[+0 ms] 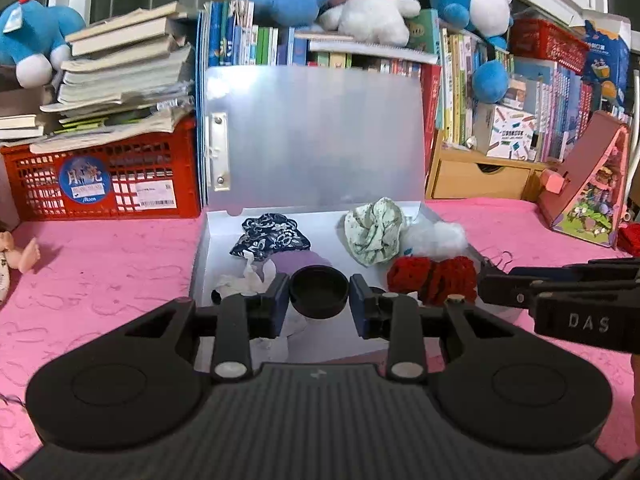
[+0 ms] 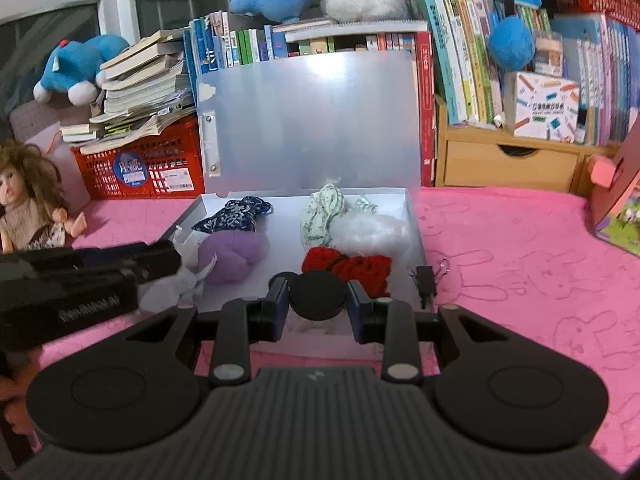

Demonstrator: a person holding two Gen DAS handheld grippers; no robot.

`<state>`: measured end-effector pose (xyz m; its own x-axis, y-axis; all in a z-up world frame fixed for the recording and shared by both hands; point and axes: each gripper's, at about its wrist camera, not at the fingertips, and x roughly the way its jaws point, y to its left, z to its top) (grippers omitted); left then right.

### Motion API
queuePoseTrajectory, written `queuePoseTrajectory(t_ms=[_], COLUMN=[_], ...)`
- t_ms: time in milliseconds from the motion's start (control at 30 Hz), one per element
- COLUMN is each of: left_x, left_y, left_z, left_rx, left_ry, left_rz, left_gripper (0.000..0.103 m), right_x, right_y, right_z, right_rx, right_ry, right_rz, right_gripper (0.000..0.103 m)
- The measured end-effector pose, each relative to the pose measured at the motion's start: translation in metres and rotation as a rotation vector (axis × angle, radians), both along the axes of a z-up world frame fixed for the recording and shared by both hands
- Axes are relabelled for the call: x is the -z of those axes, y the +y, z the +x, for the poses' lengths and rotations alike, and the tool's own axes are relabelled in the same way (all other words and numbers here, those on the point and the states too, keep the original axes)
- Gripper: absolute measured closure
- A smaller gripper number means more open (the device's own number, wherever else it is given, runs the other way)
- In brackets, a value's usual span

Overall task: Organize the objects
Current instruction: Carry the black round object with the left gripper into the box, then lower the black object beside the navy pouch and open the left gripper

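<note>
From the left wrist, the left gripper (image 1: pixel 319 302) clamps a round black lid (image 1: pixel 319 297) over the near edge of the open white box (image 1: pixel 224 216), hollow side showing. From the right wrist, the right gripper (image 2: pixel 318 298) pinches a second black disc (image 2: pixel 318 295) there too – only this view shows the doll (image 2: pixel 30 204) left of the box. Crowded (both tools close), they might collide – dropping a disc outside the box.

Both cameras sit low behind their own fingers, tilted down toward the open box (image 1: pixel 312 336), close to its near edge, facing the raised lid (image 1: pixel 316 132) and the books behind it. The left view looks from the box's near left, the right view (image 2: pixel 416 232) from its near right. Both share the box, its lid (image 2: pixel 312 120) and the red crate (image 1: pixel 100 184) left of the box.
</note>
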<state>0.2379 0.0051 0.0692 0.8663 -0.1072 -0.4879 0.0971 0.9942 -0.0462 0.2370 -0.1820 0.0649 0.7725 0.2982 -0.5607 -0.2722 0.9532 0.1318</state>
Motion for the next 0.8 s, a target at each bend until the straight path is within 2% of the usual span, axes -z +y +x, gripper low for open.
queuePoseTrajectory(t_ms=[233,367,600,800], left_x=[0.016,0.024,0.043,0.049], left_y=[0.005,0.014,0.016,0.016], left_z=[0.029,0.048,0.071,0.084], left_rx=[0.001,-0.010,-0.017,-0.009], left_ry=[0.019,0.044,0.081,0.066], left_rz=[0.058,0.030,0.017,0.046], left_gripper=[0.065,0.065,0.065,0.065], right_x=[0.006,0.012,0.032,0.037], right_y=[0.011,0.021,0.028,0.036], right_z=[0.033,0.054,0.080,0.096], right_rx=[-0.011,-0.002,0.001,-0.017], right_ry=[0.046,0.072,0.145,0.172], right_rz=[0.036,0.037,0.096,0.128], right_gripper=[0.067,0.067,0.067,0.067])
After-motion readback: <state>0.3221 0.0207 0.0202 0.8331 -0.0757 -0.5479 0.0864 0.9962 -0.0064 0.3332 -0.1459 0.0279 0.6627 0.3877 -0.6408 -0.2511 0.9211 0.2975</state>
